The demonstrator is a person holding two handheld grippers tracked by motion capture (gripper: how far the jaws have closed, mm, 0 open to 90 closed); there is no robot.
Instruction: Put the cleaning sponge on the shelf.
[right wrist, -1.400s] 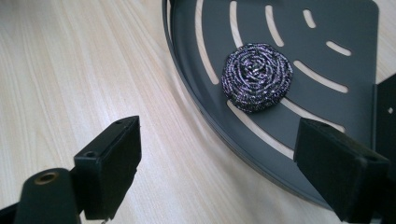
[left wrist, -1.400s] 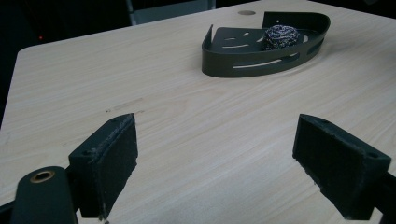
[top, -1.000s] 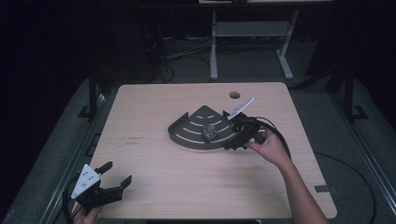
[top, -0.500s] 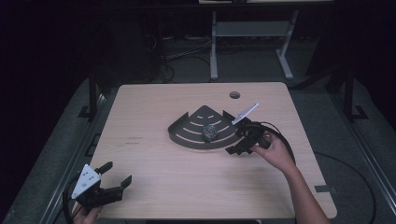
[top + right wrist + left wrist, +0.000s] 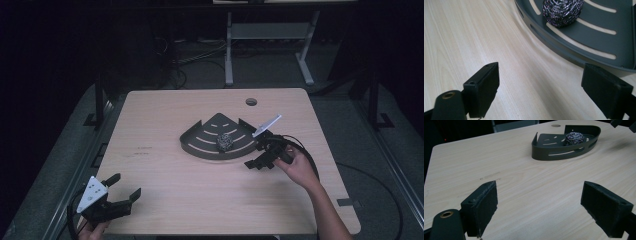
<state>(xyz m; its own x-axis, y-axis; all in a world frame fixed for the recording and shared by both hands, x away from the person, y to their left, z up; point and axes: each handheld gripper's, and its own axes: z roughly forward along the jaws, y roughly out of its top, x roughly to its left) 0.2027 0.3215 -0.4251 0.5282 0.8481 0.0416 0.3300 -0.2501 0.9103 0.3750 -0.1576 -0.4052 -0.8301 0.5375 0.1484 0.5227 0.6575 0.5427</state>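
The table point(image 5: 200, 210) is a pale wood-grain laminate slab with rounded corners, smooth and matte, with a small round cable hole point(image 5: 251, 102) near its far edge. Around it lies grey carpeted floor point(image 5: 380, 165) fading into a dark room, where a white metal frame point(image 5: 265, 45) stands beyond the far edge and loose cables trail.

Taking the tray as landmark: the corner tray point(image 5: 200, 145) is a dark, fan-shaped metal piece with a low curved wall cut by long slots, two straight walls meeting at a point toward the cable hole, and curved slots through its floor. It sits a little right of the table's centre.

Inside the tray, close to the curved wall, rests a steel wool scourer point(image 5: 224, 142), a tangled, glinting ball of wire; the right gripper view shows it point(image 5: 563, 11) on the slotted floor.

The right gripper point(image 5: 255, 163) hovers just outside the tray's curved wall, on the near right, its felt-padded black jaws spread wide with bare table between them. A grey three-cornered plate point(image 5: 267, 125) tilts up from it beside the tray's right corner.

The left gripper point(image 5: 123, 187) is well apart from the tray, at the table's near left corner, jaws likewise spread and holding nothing.
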